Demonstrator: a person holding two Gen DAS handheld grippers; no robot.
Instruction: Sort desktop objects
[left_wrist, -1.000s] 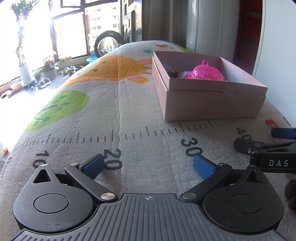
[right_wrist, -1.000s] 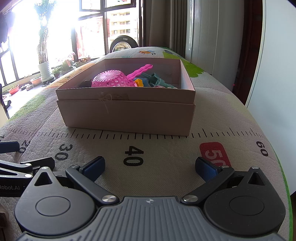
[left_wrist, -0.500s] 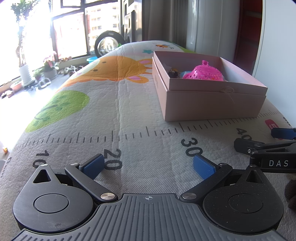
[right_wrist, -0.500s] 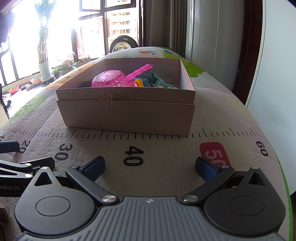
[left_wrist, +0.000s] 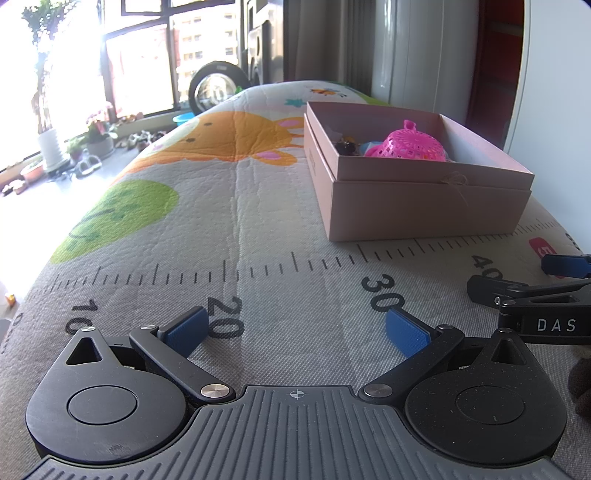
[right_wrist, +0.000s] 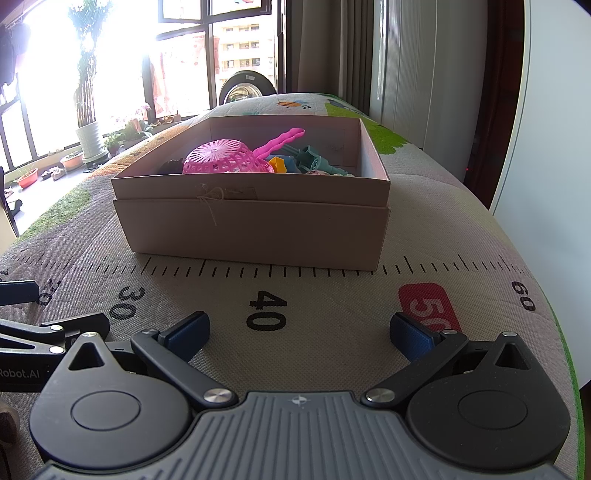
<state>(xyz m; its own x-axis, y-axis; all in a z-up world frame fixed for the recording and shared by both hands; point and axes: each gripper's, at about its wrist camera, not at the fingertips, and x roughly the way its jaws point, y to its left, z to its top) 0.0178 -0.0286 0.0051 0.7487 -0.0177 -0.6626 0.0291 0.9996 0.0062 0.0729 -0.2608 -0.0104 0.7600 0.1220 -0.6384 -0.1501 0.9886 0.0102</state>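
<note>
Left wrist view: your left gripper low over mat, jaws spread wide, nothing between; pink box far right, pink basket inside; right gripper just beside at right; swing right carelessly, you risk to knock it.

Right wrist view: right gripper jaws wide apart, empty; box straight ahead, toys piled; push forward low, you may shove box along mat.
</note>
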